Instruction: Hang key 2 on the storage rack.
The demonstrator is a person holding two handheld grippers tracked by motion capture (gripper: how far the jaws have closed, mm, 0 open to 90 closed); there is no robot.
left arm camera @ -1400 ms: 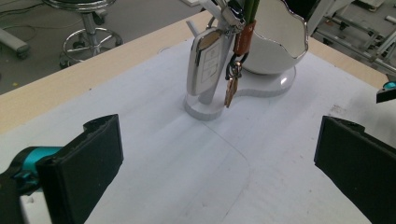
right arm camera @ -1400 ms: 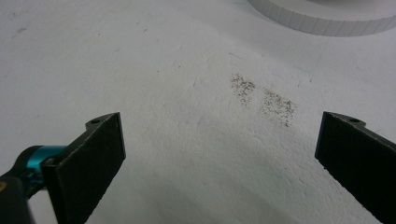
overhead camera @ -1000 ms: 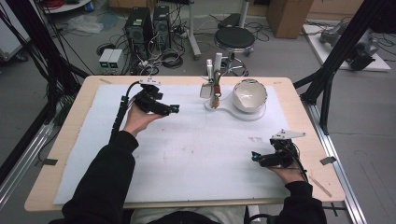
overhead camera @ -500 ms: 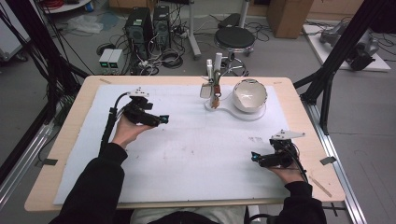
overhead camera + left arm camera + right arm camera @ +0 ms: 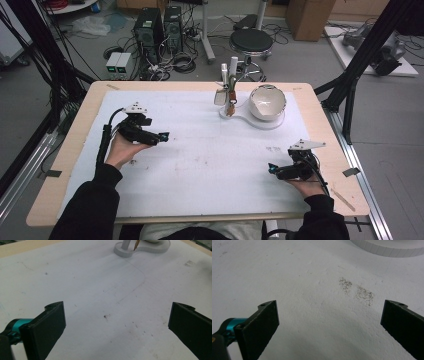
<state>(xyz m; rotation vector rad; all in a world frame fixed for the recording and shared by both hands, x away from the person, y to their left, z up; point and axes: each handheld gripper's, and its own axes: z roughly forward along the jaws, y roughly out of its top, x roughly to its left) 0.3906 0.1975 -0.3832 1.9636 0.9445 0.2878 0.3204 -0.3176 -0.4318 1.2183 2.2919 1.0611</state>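
The wooden worktop carries a broad white sheet that covers most of it; no brand, label or readable writing shows on anything, only faint pencil lines and a grey speckled smudge on the sheet. At the far middle stands a white stand with a round white bowl and upright tools, too small to tell apart; in the left claw's view the stand is cut off at the top edge. The left claw hovers over the sheet's left part, its jaws wide apart and empty, aimed toward the stand and well apart from it. The right claw sits low near the sheet's right front, jaws likewise spread wide, gripping nothing.
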